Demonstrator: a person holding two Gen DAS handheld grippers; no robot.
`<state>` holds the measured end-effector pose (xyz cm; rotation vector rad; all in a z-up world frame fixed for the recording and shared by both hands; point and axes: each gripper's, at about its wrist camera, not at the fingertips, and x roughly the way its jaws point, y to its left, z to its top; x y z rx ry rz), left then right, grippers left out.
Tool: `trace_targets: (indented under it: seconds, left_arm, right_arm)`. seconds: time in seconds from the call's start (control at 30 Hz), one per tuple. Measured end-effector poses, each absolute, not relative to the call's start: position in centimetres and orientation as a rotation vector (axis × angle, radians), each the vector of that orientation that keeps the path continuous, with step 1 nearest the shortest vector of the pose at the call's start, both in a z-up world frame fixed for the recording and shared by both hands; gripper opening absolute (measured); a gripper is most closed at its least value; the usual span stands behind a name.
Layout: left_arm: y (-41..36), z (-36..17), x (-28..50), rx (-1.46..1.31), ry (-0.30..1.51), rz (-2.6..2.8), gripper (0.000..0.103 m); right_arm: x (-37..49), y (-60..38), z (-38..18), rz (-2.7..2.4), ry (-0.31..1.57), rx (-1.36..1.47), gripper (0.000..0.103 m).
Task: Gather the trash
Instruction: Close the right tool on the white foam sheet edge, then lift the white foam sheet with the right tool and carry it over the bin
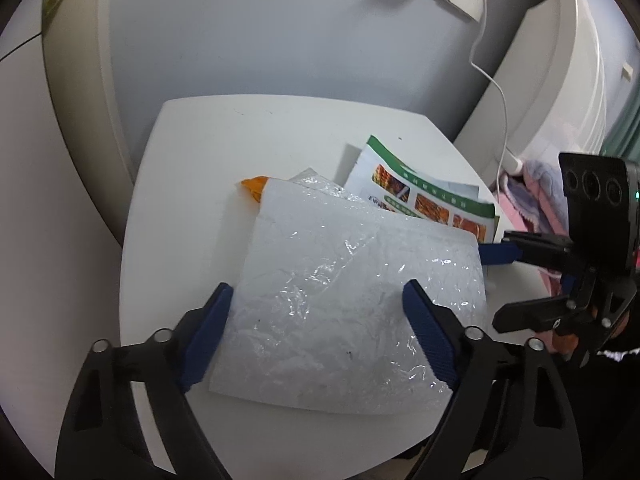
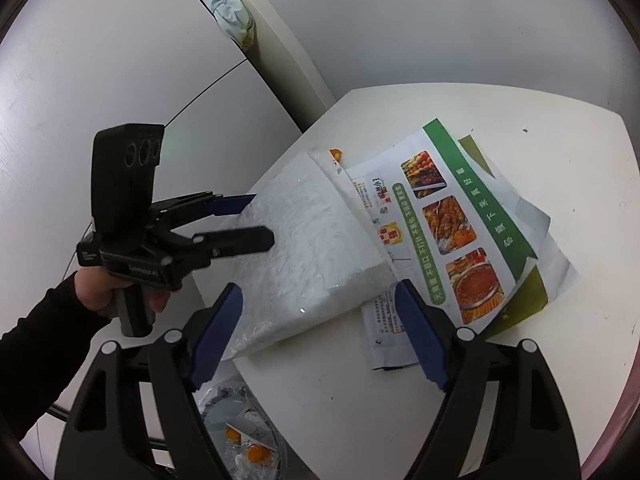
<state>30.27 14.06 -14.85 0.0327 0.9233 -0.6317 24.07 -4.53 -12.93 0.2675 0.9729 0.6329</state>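
The white plastic bag lies on the white table, overlapping the green-bordered flyer; the left gripper straddles the bag's near edge, jaws wide, pads not pressing; the right gripper gapes unclenched over the bag's corner, grasping nothing.

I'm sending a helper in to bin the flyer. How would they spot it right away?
On the small white table against the wall lies a heap of flat trash. The flyer sits beside and partly under a crinkled white plastic bag. It alone has a green band and photos of grilled food.
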Motion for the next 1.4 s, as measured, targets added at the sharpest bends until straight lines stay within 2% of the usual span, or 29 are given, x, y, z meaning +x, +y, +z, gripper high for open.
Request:
trace_targets:
  seconds: [0.07, 0.13, 0.3, 0.37, 0.53, 0.77, 1.4]
  left_arm:
    - [14.1, -14.8, 30.3, 0.021, 0.922, -0.634, 0.062]
    - [13.8, -14.8, 30.3, 0.020, 0.929, -0.641, 0.052]
    - [12.9, -14.9, 30.1, 0.057, 0.924, -0.630, 0.041]
    - [13.1, -15.0, 30.3, 0.055, 0.923, -0.615, 0.029]
    - [13.0, -15.0, 30.0, 0.070, 0.912, -0.600, 0.019]
    - [12.8, -14.1, 29.3, 0.046, 0.889, -0.585, 0.013]
    - [13.1, -7.6, 21.1, 0.010, 0.776, -0.462, 0.013]
  right_arm:
    - [24.2, -4.5, -13.0, 0.625, 0.972, 0.258, 0.070]
    - [24.2, -4.4, -13.0, 0.617, 0.971, 0.259, 0.065]
    - [24.7, -4.4, -13.2, 0.610, 0.967, 0.277, 0.056]
    - [24.7, -4.8, -13.3, 0.614, 0.963, 0.287, 0.053]
    - [24.5, -5.6, -13.2, 0.622, 0.947, 0.294, 0.048]
    - [24.3, -5.6, -12.1, 0.636, 0.917, 0.293, 0.043]
    - [19.7, -5.4, -6.7, 0.753, 0.829, 0.238, 0.042]
